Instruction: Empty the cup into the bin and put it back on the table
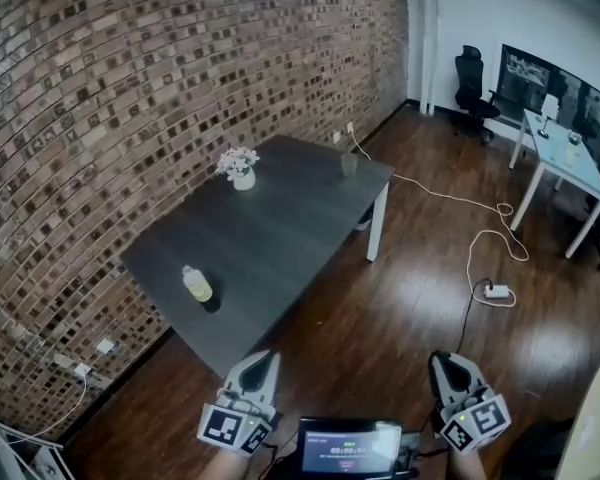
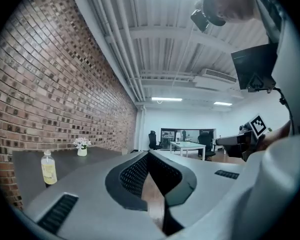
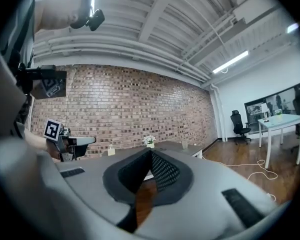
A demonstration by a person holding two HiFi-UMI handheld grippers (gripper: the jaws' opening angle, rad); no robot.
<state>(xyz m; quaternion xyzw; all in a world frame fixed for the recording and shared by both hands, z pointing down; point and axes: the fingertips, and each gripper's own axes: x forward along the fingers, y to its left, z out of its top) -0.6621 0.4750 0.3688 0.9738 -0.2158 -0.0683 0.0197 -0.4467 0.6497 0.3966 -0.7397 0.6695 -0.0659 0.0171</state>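
Hovering before the matte dark rectangular table (image 1: 270, 238), left hand-held gripper (image 1: 264, 359) and right hand-held gripper (image 1: 443, 360) are closed, empty.

cup (image 1: 349, 164) at far end of table (image 1: 280, 228) too small to tell contents, bottle (image 1: 197, 284) label unreadable, screen (image 1: 350, 449) print too small, pale shape (image 1: 598, 418) cut off at lower right corner, unidentifiable

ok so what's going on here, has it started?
Not yet. A person stands back from the dark table, holding the left gripper and right gripper low, both shut and empty. The cup sits untouched at the table's far end, with a flower vase and a bottle also on it.
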